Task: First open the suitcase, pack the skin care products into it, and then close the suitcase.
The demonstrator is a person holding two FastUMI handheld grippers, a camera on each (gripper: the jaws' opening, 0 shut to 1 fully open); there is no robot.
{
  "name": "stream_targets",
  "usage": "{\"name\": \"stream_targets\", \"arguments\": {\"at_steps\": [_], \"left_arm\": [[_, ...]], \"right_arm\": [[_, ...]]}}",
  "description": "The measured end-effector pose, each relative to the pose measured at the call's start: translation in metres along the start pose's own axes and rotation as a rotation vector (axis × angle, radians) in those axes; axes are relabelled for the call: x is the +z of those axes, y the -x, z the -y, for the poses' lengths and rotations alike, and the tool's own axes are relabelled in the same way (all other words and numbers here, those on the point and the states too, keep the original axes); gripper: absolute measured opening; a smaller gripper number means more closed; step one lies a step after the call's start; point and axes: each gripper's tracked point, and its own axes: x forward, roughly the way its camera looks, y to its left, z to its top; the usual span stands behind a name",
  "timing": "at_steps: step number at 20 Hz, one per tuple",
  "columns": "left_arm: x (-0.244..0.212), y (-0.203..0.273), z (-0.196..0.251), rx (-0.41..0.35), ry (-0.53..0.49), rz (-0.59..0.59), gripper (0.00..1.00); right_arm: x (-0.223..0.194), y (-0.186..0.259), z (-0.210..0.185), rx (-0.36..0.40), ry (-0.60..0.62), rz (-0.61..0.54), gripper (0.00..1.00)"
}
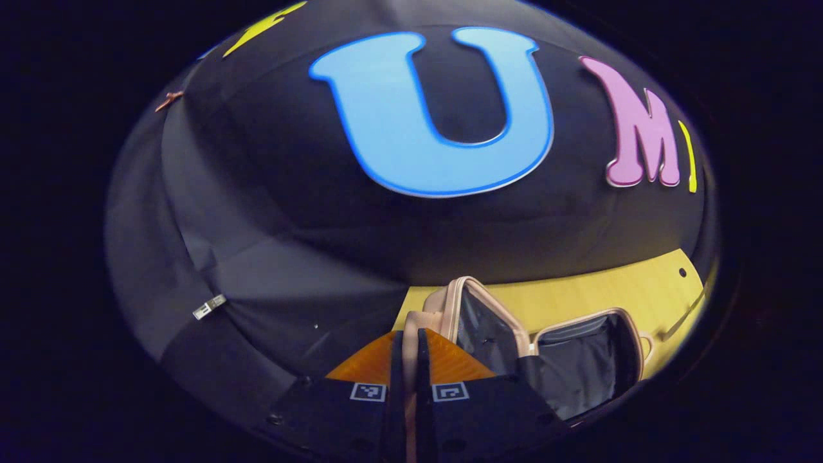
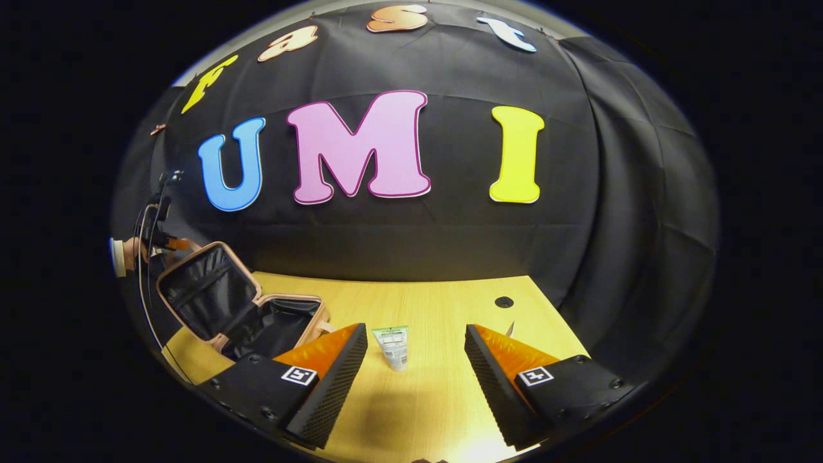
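Small beige hard-shell suitcase [image 2: 241,302] with black lining: open, lid raised, at left end of pale wooden table [image 2: 437,302]. Left gripper [image 1: 410,350]: jaws nearly together, pinching the beige lid rim [image 1: 409,360] (both fingers on it). Right gripper [image 2: 416,370]: jaws wide, holding nothing, low over table. White skin-care tube [image 2: 392,346] with green band: standing on table between right fingers, untouched, just right of suitcase.

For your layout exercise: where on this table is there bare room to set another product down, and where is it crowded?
Bare wood lies between the white tube and the small round hole in the yellow wooden table, and behind the tube up to the black cloth wall. The table's left end is crowded by the open beige suitcase, its lid pinched by the left gripper.
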Motion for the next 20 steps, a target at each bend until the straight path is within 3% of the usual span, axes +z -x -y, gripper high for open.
{"name": "stream_targets", "arguments": {"at_steps": [2,9,12,14,17,19,20], "left_arm": [[-0.032,-0.033,-0.033,0.011,0.056,-0.049,0.11],[-0.136,-0.100,-0.032,-0.002,0.114,-0.267,0.12],[-0.138,-0.104,-0.040,0.039,0.105,-0.263,0.16],[-0.127,-0.099,-0.062,0.102,0.036,-0.210,0.32],[-0.099,-0.078,-0.066,0.148,0.062,-0.126,0.27],[-0.072,-0.048,-0.040,0.109,0.135,-0.016,0.55],[-0.059,-0.032,-0.025,0.088,0.155,0.046,0.78]], "right_arm": [[-0.009,-0.010,-0.005,-0.016,0.044,-0.010,0.96],[-0.050,-0.036,-0.013,-0.067,0.044,-0.060,0.97],[-0.061,-0.041,-0.006,-0.083,0.039,-0.061,0.97],[-0.064,-0.043,0.005,-0.103,0.056,-0.041,0.97],[-0.071,-0.048,0.019,-0.119,0.079,-0.021,0.97],[-0.074,-0.052,0.029,-0.132,0.089,-0.011,0.97],[-0.075,-0.055,0.036,-0.143,0.076,-0.012,0.97]]}}
